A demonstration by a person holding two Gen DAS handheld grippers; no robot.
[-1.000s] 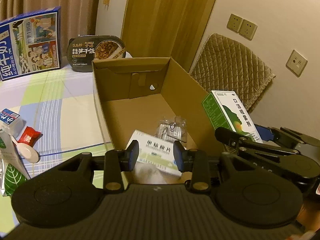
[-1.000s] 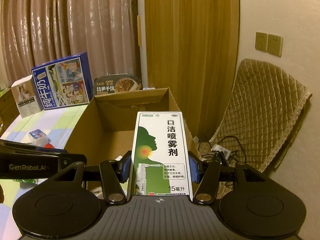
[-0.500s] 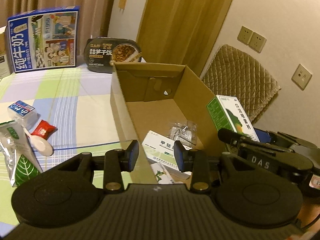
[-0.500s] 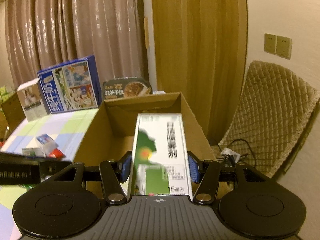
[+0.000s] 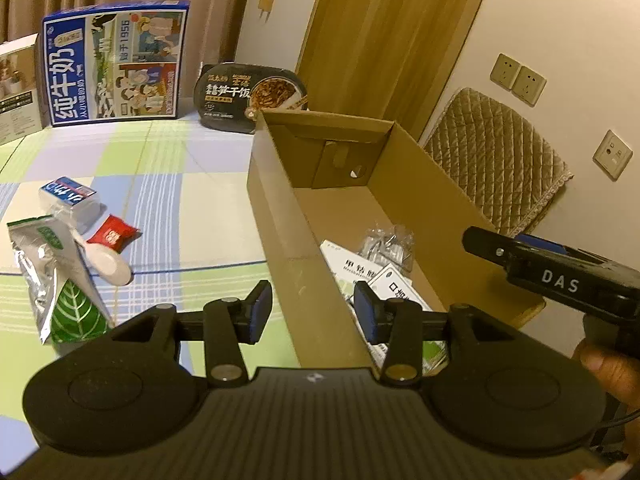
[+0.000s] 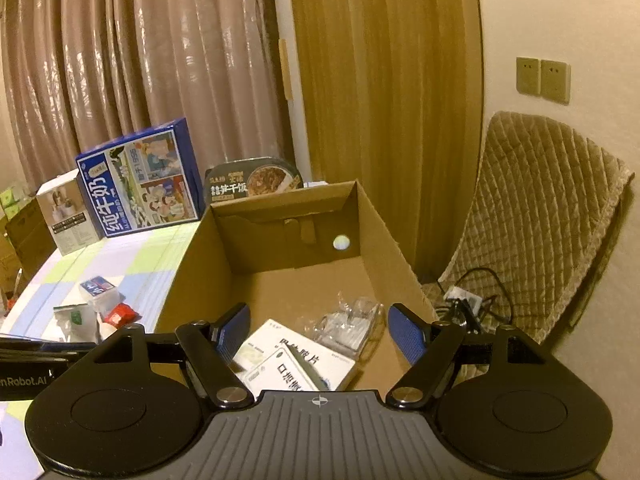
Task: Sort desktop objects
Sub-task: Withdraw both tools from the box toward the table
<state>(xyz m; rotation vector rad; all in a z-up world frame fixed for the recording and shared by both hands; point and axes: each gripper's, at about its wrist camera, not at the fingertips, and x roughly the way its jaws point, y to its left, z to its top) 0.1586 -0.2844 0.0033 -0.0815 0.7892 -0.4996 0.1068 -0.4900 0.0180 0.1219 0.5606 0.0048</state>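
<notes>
R gripper jaws just opened wide, empty; spray box lies in carton on a pill box, prob. touching. L gripper slightly open, empty, straddling carton wall.

Spray box: mostly hidden behind the left gripper's finger in the left view; in the right view its near end is cut off by the gripper body, print blurred. Pill box: partly covered by the spray box, label only part legible. Clear packet: contents too indistinct to tell. White carton: cut by the left edge. Hand: only fingers show at the right edge. Spoon: handle hidden under the foil pouch.
</notes>
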